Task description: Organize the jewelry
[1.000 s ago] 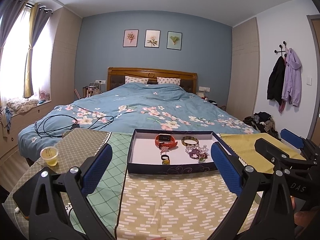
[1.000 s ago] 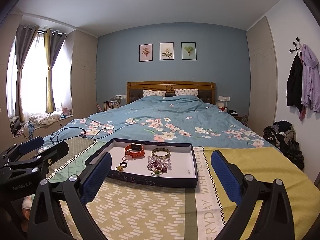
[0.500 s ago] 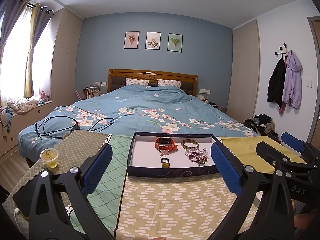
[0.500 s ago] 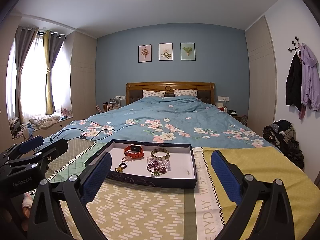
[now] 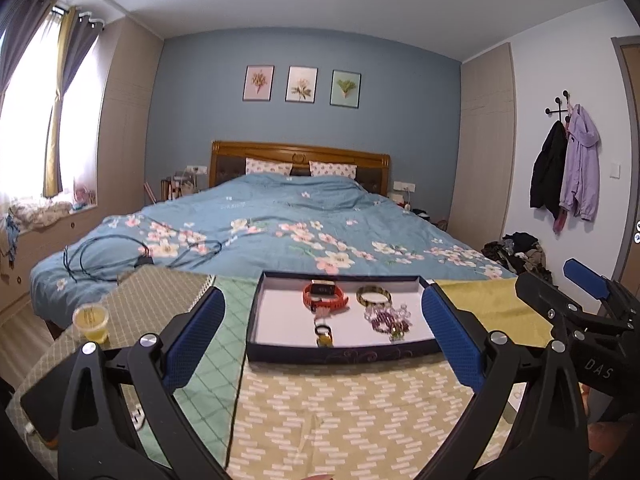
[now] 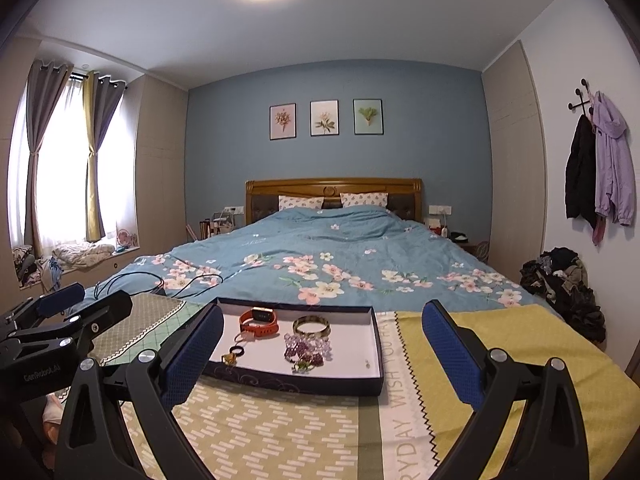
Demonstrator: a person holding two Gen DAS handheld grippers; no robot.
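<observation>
Bedroom, patterned cloth before the bed. From my left gripper, spread wide and empty, the tray of jewelry lies dead ahead. From my right gripper, equally wide and empty, the tray sits ahead-left, so left looks better aligned.

Shallow dark-walled cardboard tray sits on the patchwork-cloth table, the blue floral-quilted bed behind it. In the tray: orange band watch at the back, green-gold bangle right of it, purple bead cluster before the bangle, small dark ring before the watch. Clear plastic cup of yellow drink stands well left of the tray, coiled black cable on the bed behind it.
</observation>
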